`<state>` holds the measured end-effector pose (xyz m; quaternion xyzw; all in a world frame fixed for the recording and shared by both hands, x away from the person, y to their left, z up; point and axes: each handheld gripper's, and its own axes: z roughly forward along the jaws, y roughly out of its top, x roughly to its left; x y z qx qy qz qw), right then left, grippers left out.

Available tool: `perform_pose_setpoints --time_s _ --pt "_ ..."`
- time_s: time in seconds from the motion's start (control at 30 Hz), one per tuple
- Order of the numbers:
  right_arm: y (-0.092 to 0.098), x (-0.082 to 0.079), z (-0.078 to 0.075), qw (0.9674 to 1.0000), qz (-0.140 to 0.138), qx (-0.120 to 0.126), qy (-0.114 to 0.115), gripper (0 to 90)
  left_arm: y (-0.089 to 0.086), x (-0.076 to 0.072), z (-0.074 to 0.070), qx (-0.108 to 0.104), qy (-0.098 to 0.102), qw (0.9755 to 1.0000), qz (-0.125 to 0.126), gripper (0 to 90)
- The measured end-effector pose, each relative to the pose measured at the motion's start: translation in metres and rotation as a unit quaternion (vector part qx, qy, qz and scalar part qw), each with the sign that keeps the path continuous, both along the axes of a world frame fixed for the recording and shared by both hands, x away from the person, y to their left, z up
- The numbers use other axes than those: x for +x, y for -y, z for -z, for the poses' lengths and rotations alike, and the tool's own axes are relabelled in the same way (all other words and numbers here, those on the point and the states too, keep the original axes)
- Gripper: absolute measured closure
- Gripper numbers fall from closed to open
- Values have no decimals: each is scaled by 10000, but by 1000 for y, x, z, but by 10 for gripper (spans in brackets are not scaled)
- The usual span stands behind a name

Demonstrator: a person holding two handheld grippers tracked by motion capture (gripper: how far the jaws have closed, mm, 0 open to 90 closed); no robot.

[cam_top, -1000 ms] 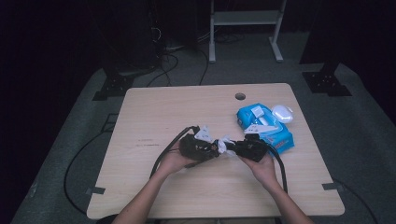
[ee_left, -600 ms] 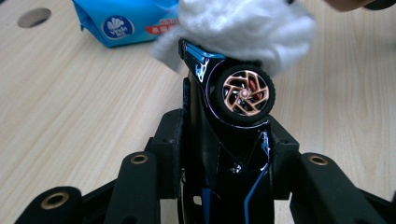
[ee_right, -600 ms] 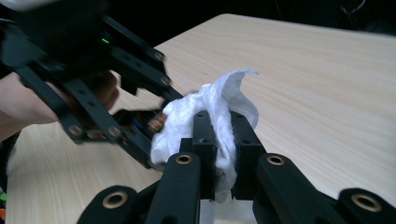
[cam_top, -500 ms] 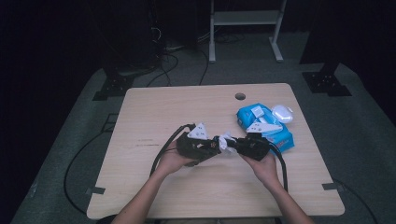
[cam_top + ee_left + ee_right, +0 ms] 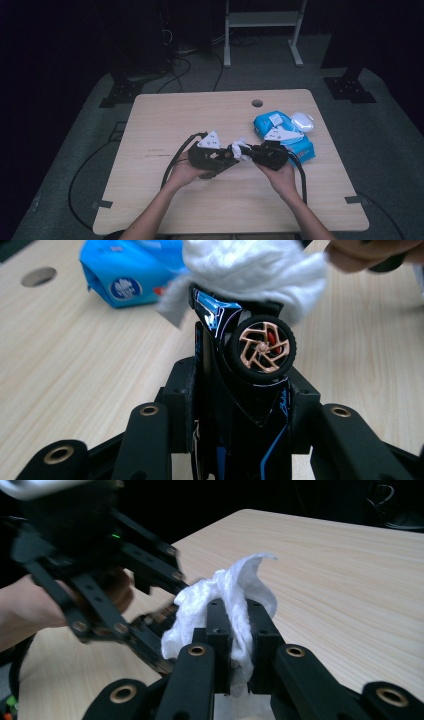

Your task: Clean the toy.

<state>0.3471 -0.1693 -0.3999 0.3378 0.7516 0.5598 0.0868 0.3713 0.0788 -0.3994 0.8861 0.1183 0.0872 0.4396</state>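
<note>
Toy car [image 5: 240,390] — black with blue trim and a copper-spoked wheel [image 5: 261,349] — stands nose-up between the jaws of the left gripper [image 5: 240,405], which pinch its body from both sides. From the high view that gripper [image 5: 220,157] sits just below the middle of the table [image 5: 165,115], with the right gripper [image 5: 257,152] facing it from three o'clock, their tips all but meeting. The right gripper's [image 5: 239,645] jaws are pressed together on a crumpled white wipe [image 5: 225,600], and that wipe [image 5: 250,275] lies against the top end of the car — touching it, as far as I can tell. Up at one o'clock from the two hands lies a blue wipe pack [image 5: 287,132], its white lid [image 5: 302,121] flipped up.
</note>
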Motion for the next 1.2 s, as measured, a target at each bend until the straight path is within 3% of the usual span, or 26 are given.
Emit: perform_pose_setpoints --time_s 0.2,0.37,0.5,0.6,0.77,0.9,1.07,1.2 --pt "9 9 17 9992 100 49 -387 823 -3 1 1 5 -12 10000 -14 574" --pt "7 6 12 9995 77 126 -265 824 -2 1 2 -48 -30 10000 1 574" --pt "8 5 9 9996 56 190 -224 824 -7 1 -3 -259 -29 9997 -27 574" --pt "10 8 15 9992 90 169 -347 824 -11 1 -7 -369 -33 9993 -36 574" --pt "9 11 21 9986 64 126 -500 824 -12 3 -5 -337 -76 9994 -36 574" --pt "10 9 14 9985 18 355 -427 824 -10 3 -3 -307 -92 9995 -6 574" --pt "11 10 18 9984 43 290 -482 824 -12 1 -7 -406 -75 9991 -10 574" --pt "10 13 28 9975 41 177 -676 824 -15 4 -6 -468 -128 9988 -30 574"
